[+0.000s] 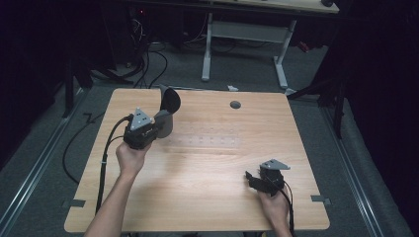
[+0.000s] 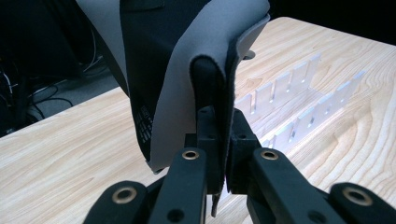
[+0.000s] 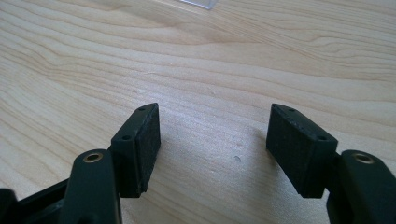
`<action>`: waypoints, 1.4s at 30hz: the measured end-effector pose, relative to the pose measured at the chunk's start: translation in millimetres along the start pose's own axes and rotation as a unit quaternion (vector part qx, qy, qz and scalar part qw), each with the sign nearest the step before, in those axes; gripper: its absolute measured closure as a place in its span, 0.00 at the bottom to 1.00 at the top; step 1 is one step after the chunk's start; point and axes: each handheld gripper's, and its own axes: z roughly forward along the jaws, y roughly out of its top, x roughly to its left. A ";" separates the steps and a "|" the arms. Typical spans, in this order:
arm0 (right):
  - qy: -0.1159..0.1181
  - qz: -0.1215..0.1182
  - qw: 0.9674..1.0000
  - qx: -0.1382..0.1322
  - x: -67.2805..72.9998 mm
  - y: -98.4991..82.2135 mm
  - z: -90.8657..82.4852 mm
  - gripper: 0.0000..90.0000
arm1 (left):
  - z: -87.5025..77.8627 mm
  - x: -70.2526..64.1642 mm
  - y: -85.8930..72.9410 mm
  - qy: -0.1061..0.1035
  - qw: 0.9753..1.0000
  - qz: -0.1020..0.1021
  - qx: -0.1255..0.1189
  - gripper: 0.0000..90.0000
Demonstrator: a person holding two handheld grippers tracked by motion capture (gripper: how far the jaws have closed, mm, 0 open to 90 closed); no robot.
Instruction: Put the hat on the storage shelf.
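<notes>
This looks like a lab or recording studio: a pale wooden counter [image 1: 207,163] stands on grey carpet [image 1: 44,148] between black curtains [image 1: 380,98], with floor rails [image 1: 34,168], loose cables [image 1: 148,64] and a white-legged desk [image 1: 247,44] behind it.

**Left clamped and raised, right open and low**

Your left forearm comes in from the bottom edge of the high view and angles toward 1 o'clock, your left hand [image 1: 129,159] wrapped around the body of the left gripper [image 1: 165,116]. Its jaws point toward 2 o'clock and are pinched together on a fold of grey-and-black fabric [image 2: 187,70]. Your right hand [image 1: 274,205] sits at about 5 o'clock on the table, holding the right gripper [image 3: 212,144] low, jaws set wide apart with nothing between them, aimed toward 10 o'clock.
</notes>
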 end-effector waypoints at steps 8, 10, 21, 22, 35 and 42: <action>0.000 0.000 1.000 0.000 0.1 0.0 0.0 0.39 | -1.1 3.1 -0.7 0.002 1.000 -0.004 -0.006 0.97; 0.000 0.000 1.000 0.000 0.1 0.0 0.0 0.39 | -0.7 3.3 -0.6 0.004 1.000 -0.004 -0.008 0.97; 0.000 0.000 1.000 0.000 0.2 0.0 0.0 0.39 | -1.3 0.9 -2.5 0.006 1.000 0.002 -0.006 0.97; 0.000 0.000 1.000 0.000 0.2 0.0 0.0 0.39 | -1.6 0.4 -2.6 0.005 1.000 0.004 -0.005 0.97; 0.000 0.000 1.000 0.000 0.2 0.0 0.0 0.39 | 1.4 1.9 -11.0 0.008 1.000 -0.004 -0.001 0.97; 0.000 0.000 1.000 0.000 0.2 0.0 0.0 0.39 | 1.7 4.9 -15.5 0.008 1.000 -0.017 -0.002 0.97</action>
